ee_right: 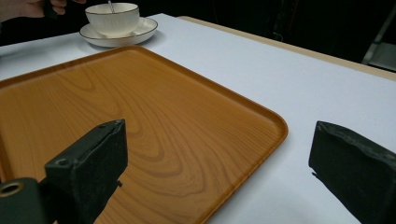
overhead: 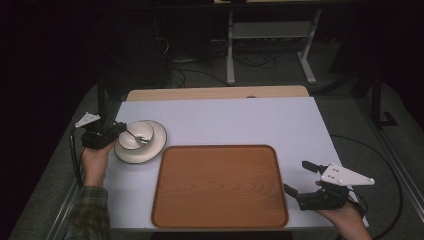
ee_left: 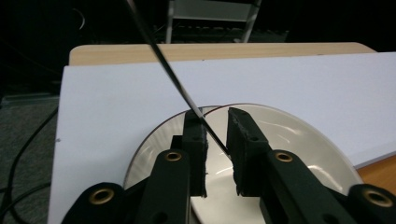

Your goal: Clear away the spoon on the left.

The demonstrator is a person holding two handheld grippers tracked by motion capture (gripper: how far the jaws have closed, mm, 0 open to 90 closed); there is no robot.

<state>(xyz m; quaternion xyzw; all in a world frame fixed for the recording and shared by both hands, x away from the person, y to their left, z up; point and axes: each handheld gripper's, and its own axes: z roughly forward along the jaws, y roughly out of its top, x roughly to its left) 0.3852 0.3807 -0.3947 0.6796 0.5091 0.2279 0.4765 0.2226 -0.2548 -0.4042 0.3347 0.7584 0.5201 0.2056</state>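
Both tongs differ: left tongs (ee_left: 215, 140) nearly closed around a spoon handle (ee_left: 161, 58), right tongs (ee_right: 224, 172) gaping empty.

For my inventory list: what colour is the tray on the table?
The tray is orange-brown with a wood-grain pattern; the right gripper view shows it best.

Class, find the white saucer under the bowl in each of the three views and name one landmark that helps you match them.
High view: the round white saucer sits left of centre, beside the left claw.
Left gripper view: it lies at bottom centre, behind the black jaws.
Right gripper view: top left, far off.
Shared landmark: the brown wooden tray next to it.
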